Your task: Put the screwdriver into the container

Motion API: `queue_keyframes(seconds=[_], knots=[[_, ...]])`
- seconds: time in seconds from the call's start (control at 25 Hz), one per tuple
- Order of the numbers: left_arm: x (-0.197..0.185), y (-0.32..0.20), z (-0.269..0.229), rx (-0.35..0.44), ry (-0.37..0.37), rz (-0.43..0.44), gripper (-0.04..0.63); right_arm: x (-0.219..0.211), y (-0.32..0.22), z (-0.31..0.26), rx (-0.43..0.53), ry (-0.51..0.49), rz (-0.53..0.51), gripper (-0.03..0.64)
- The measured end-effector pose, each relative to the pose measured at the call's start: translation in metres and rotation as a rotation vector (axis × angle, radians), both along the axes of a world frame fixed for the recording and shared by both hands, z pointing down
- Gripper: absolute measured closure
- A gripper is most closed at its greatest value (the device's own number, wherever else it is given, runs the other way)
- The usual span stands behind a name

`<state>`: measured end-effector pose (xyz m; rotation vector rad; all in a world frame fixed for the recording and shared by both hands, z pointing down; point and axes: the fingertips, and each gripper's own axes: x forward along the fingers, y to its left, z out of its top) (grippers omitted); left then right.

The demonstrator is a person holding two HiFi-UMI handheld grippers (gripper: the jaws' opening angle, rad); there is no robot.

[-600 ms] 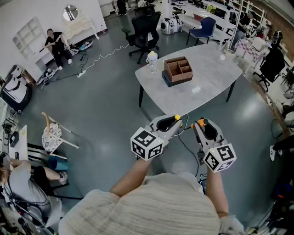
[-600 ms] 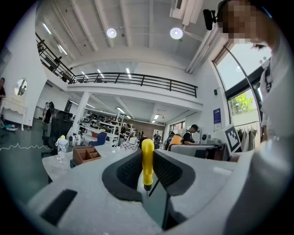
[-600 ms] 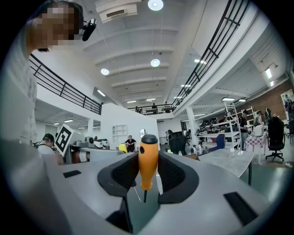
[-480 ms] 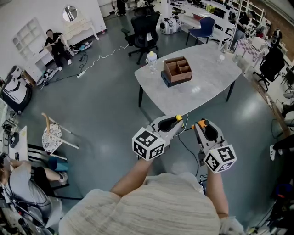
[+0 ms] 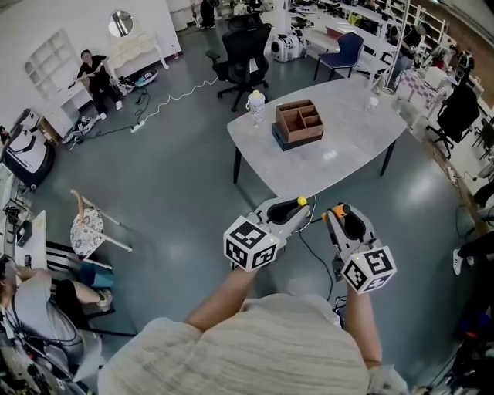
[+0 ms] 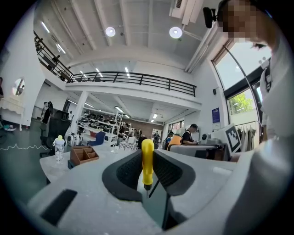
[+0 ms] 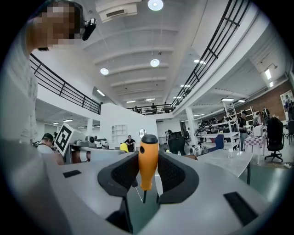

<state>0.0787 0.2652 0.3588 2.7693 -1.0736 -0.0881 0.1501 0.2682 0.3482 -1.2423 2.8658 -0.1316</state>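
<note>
Two loads: carry level to far container [image 5: 299, 119] (yellow screwdriver [image 6: 147, 158] pinched in left gripper [image 6: 147, 173], orange screwdriver [image 7: 148, 160] in right gripper [image 7: 148, 174]).

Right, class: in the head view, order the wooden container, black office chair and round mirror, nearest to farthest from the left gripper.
1. Wooden container, on the table.
2. Black office chair, behind the table.
3. Round mirror, far left wall.

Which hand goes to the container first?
Probably left: the left hand-held gripper, clamping a yellow screwdriver, lines up nearer the wooden container; the right hand-held gripper, with an orange screwdriver, sits aside.
</note>
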Motion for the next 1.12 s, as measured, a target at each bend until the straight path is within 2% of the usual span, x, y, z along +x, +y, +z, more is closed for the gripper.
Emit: queue_keyframes(seconds=[0.4, 0.68, 1.12], knots=[[-0.033, -0.01, 0.006, -0.004, -0.008, -0.031, 0.515, -0.021, -0.015, -0.003, 0.019, 0.008, 0.02, 0.488], [-0.038, -0.026, 0.014, -0.016, -0.004, -0.029, 0.515, -0.023, -0.032, -0.002, 0.012, 0.015, 0.03, 0.488], [-0.038, -0.104, 0.03, -0.059, -0.015, -0.045, 0.515, -0.022, -0.113, 0.009, -0.022, 0.008, 0.01, 0.488]])
